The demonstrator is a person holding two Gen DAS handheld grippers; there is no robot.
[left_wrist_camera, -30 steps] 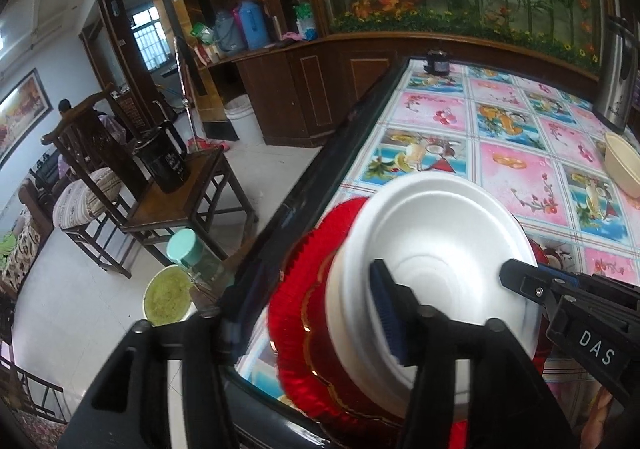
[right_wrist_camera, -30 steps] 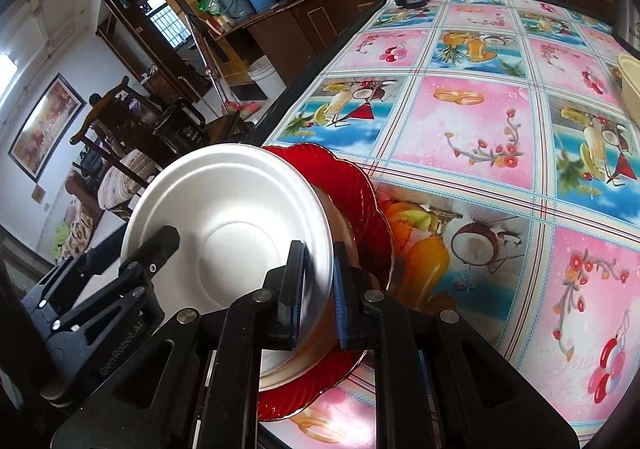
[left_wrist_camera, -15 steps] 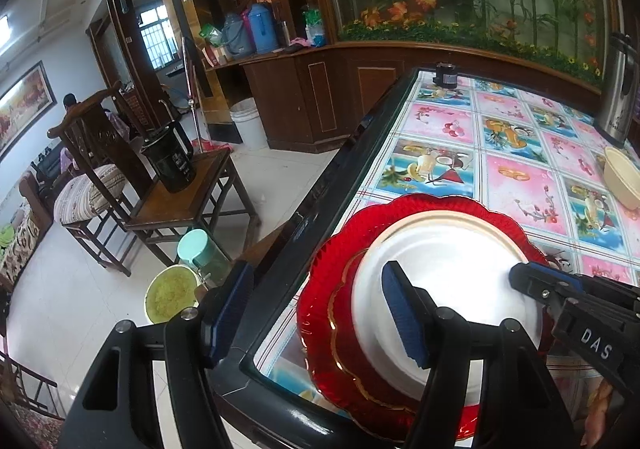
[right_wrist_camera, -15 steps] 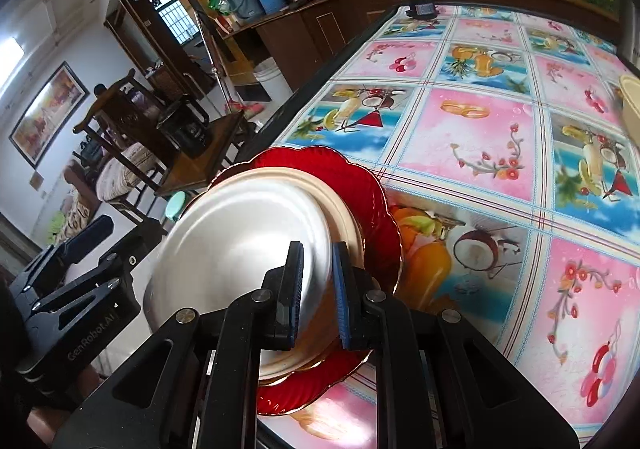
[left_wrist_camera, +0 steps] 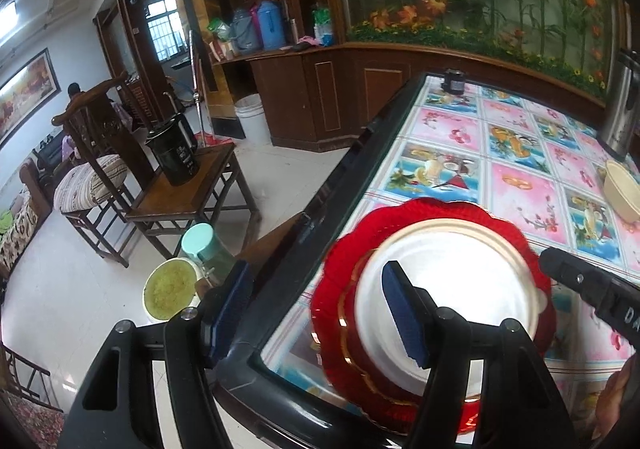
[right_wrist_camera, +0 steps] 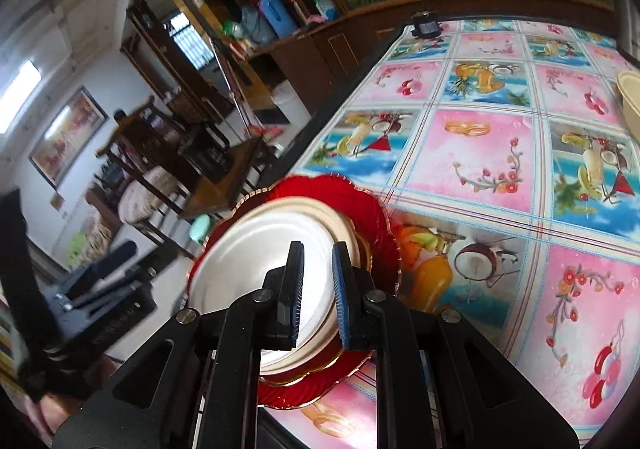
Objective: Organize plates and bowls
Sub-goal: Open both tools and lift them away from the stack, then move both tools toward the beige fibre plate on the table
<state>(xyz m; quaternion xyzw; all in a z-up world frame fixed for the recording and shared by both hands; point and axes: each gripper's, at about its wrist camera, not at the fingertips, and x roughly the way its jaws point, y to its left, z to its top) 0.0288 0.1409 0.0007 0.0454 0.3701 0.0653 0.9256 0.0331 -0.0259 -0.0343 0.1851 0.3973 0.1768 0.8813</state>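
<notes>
1. Left wrist view: the left gripper [left_wrist_camera: 320,309] has its blue-padded fingers [left_wrist_camera: 404,317] wide apart and grips nothing. One finger hangs beyond the table's dark edge, the other above the white plate [left_wrist_camera: 452,289].
2. The white plate lies flat on a gold-rimmed plate [left_wrist_camera: 362,361], which sits on a red scalloped plate [left_wrist_camera: 432,211]; the stack stands at the near left corner of the table [left_wrist_camera: 520,177], just inside its dark frame.
3. Right wrist view: the right gripper [right_wrist_camera: 318,289] hovers above the near rim of the same white plate [right_wrist_camera: 256,257]. Its fingers are slightly apart, with a narrow gap between the pads and nothing between them.
4. The red scalloped plate [right_wrist_camera: 376,225] shows beyond the white one on the fruit-print tablecloth.
5. A cream bowl [left_wrist_camera: 622,191] rests near the table's right edge, well apart from the stack, with a steel kettle [left_wrist_camera: 618,105] behind it.
6. A small black object [left_wrist_camera: 454,80] sits at the far left corner.
7. Off the table, a wooden stool carries a black kettle [left_wrist_camera: 174,157].
</notes>
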